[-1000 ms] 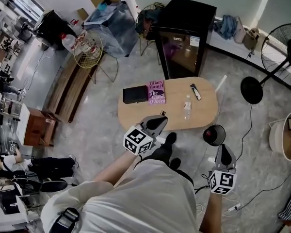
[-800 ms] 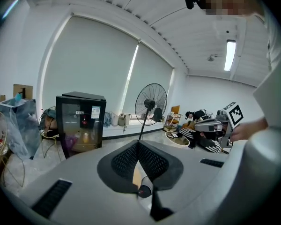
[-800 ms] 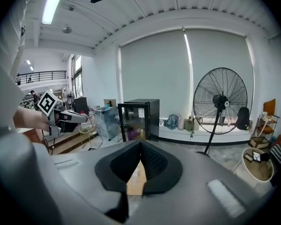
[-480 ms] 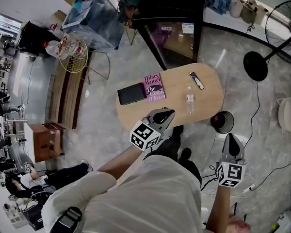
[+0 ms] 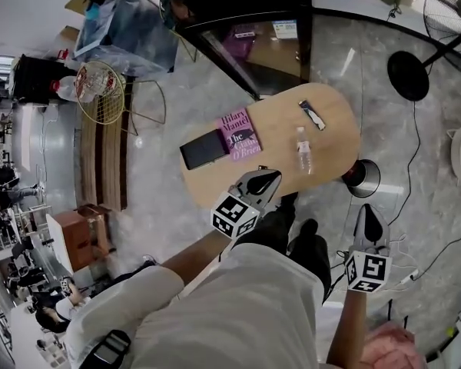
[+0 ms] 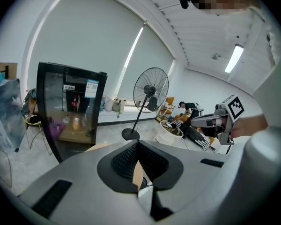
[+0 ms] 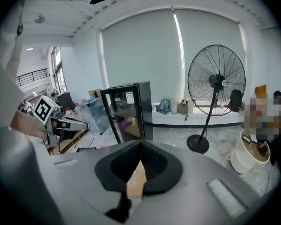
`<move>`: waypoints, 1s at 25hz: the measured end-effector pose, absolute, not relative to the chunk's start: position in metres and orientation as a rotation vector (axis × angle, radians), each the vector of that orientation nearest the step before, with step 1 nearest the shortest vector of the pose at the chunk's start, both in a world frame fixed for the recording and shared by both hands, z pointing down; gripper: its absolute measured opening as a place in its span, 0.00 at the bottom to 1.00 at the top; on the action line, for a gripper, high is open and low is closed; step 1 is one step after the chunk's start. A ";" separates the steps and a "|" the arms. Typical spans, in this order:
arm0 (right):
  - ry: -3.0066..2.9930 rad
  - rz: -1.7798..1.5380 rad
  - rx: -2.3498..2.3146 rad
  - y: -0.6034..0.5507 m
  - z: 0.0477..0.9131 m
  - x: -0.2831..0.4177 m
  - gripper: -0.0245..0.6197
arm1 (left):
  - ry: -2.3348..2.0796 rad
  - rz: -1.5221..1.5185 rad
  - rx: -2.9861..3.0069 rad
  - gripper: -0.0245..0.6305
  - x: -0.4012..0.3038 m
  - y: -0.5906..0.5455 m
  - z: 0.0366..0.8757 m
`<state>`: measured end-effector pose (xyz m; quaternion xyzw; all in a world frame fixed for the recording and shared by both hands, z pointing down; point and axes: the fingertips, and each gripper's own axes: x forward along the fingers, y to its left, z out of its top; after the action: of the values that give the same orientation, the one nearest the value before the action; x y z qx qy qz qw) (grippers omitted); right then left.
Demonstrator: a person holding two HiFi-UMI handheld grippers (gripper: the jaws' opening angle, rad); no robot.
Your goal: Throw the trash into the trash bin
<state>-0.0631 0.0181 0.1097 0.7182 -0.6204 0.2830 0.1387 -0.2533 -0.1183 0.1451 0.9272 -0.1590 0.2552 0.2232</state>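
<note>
At the top centre of the head view we faced a tall black glass-fronted cabinet (image 5: 250, 21). Below it, around mid-frame, stood the light oval wooden table (image 5: 334, 141). The round black trash bin (image 5: 363, 178) sat on the floor just beside the table's lower right edge. We held the left gripper (image 5: 266, 181) so that it overlapped the table's lower edge in the frame, its jaws pressed together on nothing. The right gripper (image 5: 371, 217), lower right and near the bin, was likewise clenched and empty. On the table lay a pink paperback book (image 5: 239, 134) just beside a flat black case (image 5: 202, 149). Right of them, well apart from both grippers, was the clear plastic bottle (image 5: 303, 152).
</note>
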 end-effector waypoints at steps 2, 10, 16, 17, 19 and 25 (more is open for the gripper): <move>-1.782 0.832 2.070 0.012 0.119 -0.060 0.05 | -0.430 0.714 2.539 0.05 -0.247 -0.120 0.158; -1.815 0.890 1.958 -0.007 0.174 -0.044 0.05 | -0.500 0.734 2.478 0.05 -0.219 -0.127 0.218; -1.865 0.931 1.881 -0.015 0.216 -0.039 0.05 | -0.614 0.734 2.412 0.05 -0.208 -0.130 0.257; -1.873 0.942 1.868 -0.014 0.224 -0.038 0.05 | -0.631 0.736 2.400 0.05 -0.207 -0.129 0.264; -1.886 0.961 1.844 -0.014 0.238 -0.035 0.05 | -0.663 0.749 2.375 0.05 -0.204 -0.127 0.279; -1.910 1.032 1.779 -0.012 0.284 -0.034 0.05 | -0.752 0.803 2.294 0.23 -0.203 -0.124 0.329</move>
<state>-0.0337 -0.0120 0.2840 0.6249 -0.6711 0.3625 0.1665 -0.2026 -0.1239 0.3292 0.8618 -0.2825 0.3017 0.2942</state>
